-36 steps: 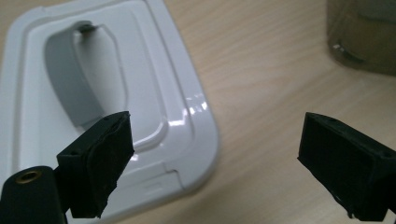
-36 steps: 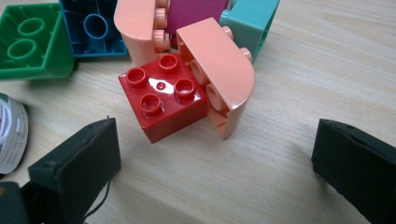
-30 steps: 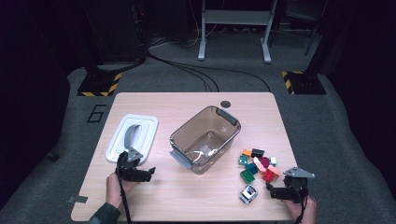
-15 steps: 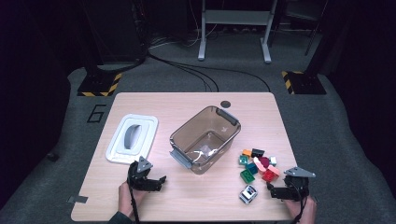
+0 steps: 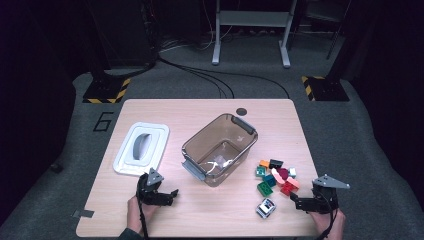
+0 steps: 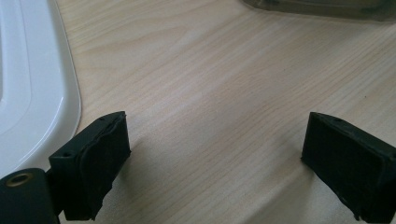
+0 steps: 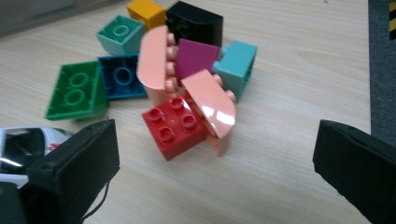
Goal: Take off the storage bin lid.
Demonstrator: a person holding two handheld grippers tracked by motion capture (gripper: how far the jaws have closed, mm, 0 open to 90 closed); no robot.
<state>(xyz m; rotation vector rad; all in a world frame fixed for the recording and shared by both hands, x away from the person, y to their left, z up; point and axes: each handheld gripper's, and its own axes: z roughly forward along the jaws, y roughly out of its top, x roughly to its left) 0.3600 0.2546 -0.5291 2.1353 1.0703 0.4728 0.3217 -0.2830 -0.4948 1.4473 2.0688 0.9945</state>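
Right gripper (image 5: 300,204): jaws spread wide with nothing between them, low over the near right corner of the table (image 5: 220,220), aimed left at the bricks.
Brick pile (image 5: 276,176): just beyond the right gripper, on the right half of the table, to the right of the bin; none of it is touched.
Red brick (image 7: 174,125): nearest piece ahead of the open right jaws, studs up, touching a pink curved brick (image 7: 211,108) that leans over it.
Other bricks: a second pink curved piece (image 7: 153,65), a magenta one (image 7: 198,58), a teal one (image 7: 240,65), a dark blue one (image 7: 122,76), a green one (image 7: 74,90), with orange (image 7: 146,11) and black (image 7: 194,21) at the far end.
Toy car (image 5: 266,207): white, just left of the right gripper, a little apart from the pile.
Left gripper (image 5: 169,196): jaws also wide apart and empty, over bare wood at the near left.
White lid (image 5: 142,149): flat on the table just beyond the left gripper, its edge beside the left jaw in the left gripper view.
Clear bin (image 5: 220,148): mid-table, open, between the lid and the bricks.
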